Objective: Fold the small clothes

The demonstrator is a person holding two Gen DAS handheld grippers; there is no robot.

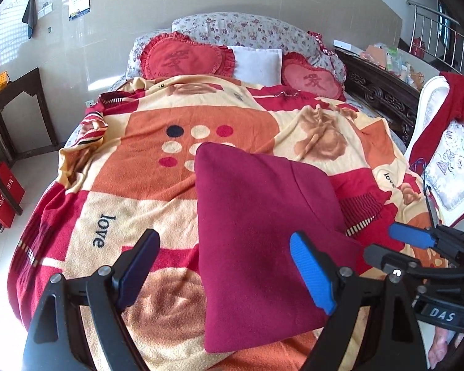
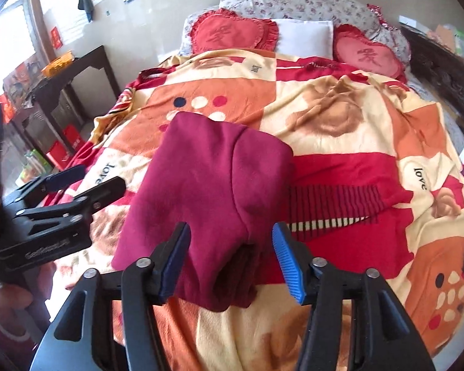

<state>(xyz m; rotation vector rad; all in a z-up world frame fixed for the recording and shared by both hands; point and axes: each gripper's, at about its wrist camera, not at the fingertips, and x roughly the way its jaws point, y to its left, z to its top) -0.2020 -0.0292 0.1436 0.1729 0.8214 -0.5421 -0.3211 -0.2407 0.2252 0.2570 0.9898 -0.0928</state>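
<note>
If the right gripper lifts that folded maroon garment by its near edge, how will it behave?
The maroon garment looks like soft fleece, so it would probably sag and unfold. Its fuzzy surface likely grips the pads well. On the blanket, pushing may bunch it.

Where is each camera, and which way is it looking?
Left wrist: sits on the left gripper, looking down the bed at the maroon cloth; its open fingers show, plus the right gripper.
Right wrist: sits on the right gripper, looking at the cloth between its open fingers; the left gripper shows beside it.
Both share: cloth, blanket, heart pillows.
</note>
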